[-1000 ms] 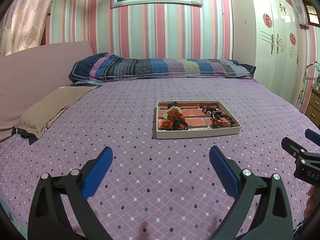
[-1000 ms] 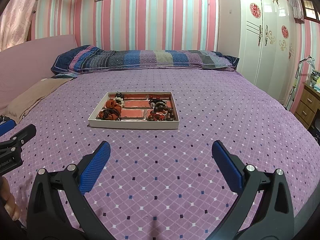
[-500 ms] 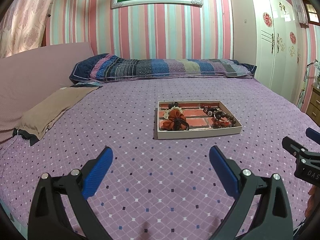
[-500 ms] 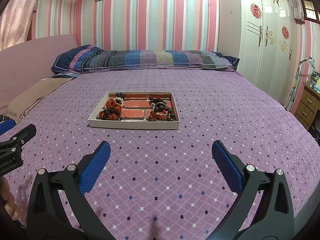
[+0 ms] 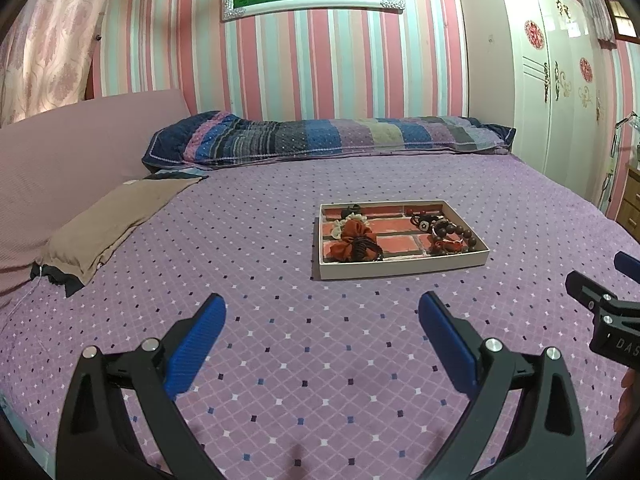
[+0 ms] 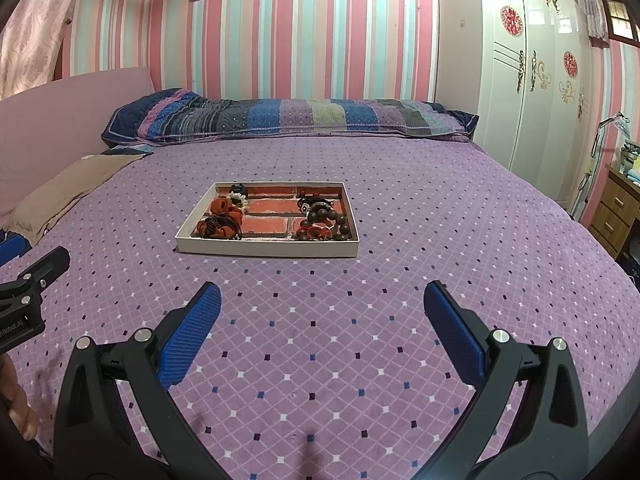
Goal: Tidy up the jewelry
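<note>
A shallow white tray (image 5: 404, 269) with a brick-pattern floor lies on the purple bed; the right wrist view shows the same tray (image 6: 264, 249). Orange and dark hair ties (image 5: 354, 242) (image 6: 222, 220) are heaped at its left end. Dark bead bracelets with red cord (image 5: 446, 236) (image 6: 322, 222) lie at its right end. My left gripper (image 5: 322, 322) hovers open over the bedspread, well short of the tray, with nothing between its blue pads. My right gripper (image 6: 322, 312) is open too, equally short of the tray and holding nothing. Each gripper shows at the edge of the other's view.
A striped bolster pillow (image 5: 328, 136) lies along the headboard wall. A tan folded cloth (image 5: 108, 224) rests at the left beside a pink padded panel (image 5: 68, 152). A white wardrobe (image 6: 532, 80) and a wooden drawer unit (image 6: 618, 212) stand to the right.
Both views have shifted slightly; the tray sits a touch further off in the left wrist view. Both grippers stay open and empty.
</note>
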A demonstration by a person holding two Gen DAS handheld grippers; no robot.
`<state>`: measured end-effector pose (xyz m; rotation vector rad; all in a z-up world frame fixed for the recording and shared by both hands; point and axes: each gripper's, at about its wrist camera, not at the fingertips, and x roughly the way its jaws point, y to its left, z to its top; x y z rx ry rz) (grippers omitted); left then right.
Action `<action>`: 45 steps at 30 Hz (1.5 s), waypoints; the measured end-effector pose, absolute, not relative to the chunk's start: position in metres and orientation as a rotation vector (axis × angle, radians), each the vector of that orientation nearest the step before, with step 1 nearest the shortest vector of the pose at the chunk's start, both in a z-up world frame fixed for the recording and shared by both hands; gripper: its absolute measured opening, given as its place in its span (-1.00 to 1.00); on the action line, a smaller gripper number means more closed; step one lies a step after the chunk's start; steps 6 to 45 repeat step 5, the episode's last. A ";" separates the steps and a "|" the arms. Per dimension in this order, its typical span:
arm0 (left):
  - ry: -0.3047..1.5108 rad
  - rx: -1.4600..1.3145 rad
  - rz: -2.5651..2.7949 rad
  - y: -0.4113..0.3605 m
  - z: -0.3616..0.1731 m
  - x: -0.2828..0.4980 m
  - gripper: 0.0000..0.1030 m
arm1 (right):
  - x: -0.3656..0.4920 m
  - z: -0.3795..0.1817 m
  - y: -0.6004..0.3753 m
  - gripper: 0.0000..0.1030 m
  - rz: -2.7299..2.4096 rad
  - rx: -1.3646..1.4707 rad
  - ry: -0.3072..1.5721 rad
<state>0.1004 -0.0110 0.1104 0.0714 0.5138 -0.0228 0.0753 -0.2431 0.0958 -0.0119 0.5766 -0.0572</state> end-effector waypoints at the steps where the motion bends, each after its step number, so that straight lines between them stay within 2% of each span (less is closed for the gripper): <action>1: 0.518 0.068 -0.027 -0.011 0.110 0.101 0.84 | 0.076 0.095 -0.243 0.92 -0.058 -0.012 0.577; 45: 0.521 0.074 -0.025 -0.012 0.108 0.102 0.84 | 0.076 0.094 -0.243 0.92 -0.057 -0.012 0.579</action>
